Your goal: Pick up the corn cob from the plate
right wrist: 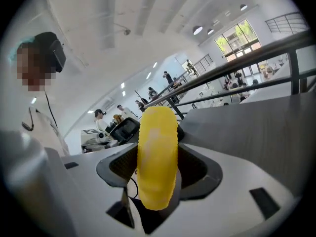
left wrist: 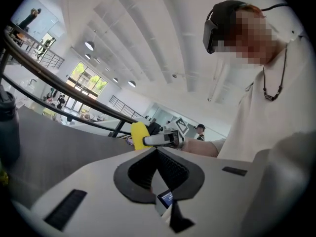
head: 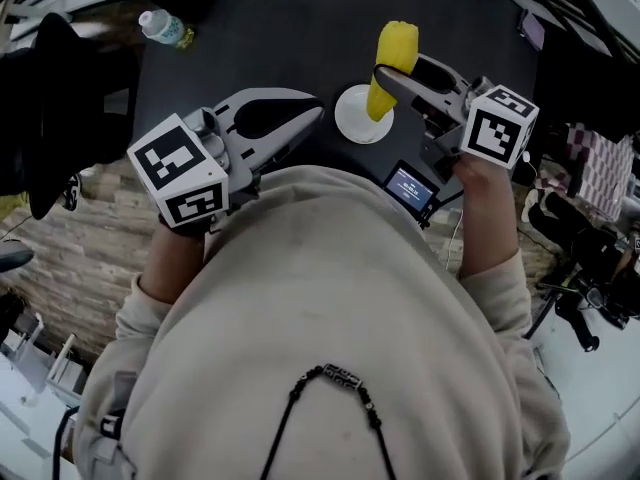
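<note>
A yellow corn cob (head: 395, 56) is held lifted above the small white plate (head: 352, 124) on the black table, standing nearly upright. My right gripper (head: 386, 76) is shut on its lower half. In the right gripper view the corn cob (right wrist: 157, 157) fills the gap between the jaws of the right gripper (right wrist: 159, 132). My left gripper (head: 314, 116) hovers left of the plate, its jaws shut with nothing in them. From the left gripper (left wrist: 157, 151) view, the corn cob (left wrist: 139, 134) shows beyond the jaw tips, clamped by the right gripper (left wrist: 159, 140).
A plastic water bottle (head: 162, 28) lies at the black table's (head: 260, 38) far left. A small device with a lit screen (head: 408, 186) sits near the person's chest, by the table's near edge. Stands and cables (head: 585, 308) crowd the floor at right.
</note>
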The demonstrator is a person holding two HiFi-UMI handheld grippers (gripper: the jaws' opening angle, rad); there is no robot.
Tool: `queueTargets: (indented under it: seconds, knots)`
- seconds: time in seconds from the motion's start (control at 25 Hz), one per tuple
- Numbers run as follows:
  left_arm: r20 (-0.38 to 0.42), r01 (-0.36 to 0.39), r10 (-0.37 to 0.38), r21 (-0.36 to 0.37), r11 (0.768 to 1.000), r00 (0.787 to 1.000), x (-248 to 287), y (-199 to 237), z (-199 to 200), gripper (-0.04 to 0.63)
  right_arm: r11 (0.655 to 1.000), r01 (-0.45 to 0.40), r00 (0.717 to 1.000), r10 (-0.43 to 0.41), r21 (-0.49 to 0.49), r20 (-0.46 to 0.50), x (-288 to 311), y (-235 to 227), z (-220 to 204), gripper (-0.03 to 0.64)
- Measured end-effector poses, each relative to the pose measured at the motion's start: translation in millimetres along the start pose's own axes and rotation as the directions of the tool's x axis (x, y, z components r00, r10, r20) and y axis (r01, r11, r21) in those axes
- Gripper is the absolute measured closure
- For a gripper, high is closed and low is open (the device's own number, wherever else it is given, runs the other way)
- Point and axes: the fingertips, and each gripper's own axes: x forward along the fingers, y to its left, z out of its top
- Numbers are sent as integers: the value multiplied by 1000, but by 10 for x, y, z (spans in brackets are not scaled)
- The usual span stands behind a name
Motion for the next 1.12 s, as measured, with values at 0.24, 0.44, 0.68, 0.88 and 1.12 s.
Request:
queueTargets:
  seconds: [0.24, 0.44, 0.68, 0.88, 1.12]
  knots:
    - [-32, 67, -66, 58, 996, 997, 12, -28, 154, 589, 994, 51, 990, -37, -99, 138, -335, 438, 311, 362]
    - [-69, 127, -120, 103, 987, 990, 125, -158, 219, 589, 982, 115, 976, -84, -148, 200, -597, 601, 330, 362]
    - [-89, 169, -159, 118, 979, 983, 193, -184, 221, 589, 984, 139, 965, -109, -116, 238, -719, 572, 250, 362]
    - [-90, 185, -176, 105, 977, 980, 204, -201, 216, 589, 981, 166, 961, -138, -100, 240, -792, 523, 186, 362]
    - [-93, 178, -170, 96, 979, 981, 199, -187, 201, 589, 980, 179, 959, -153, -92, 238, -829, 478, 170, 362]
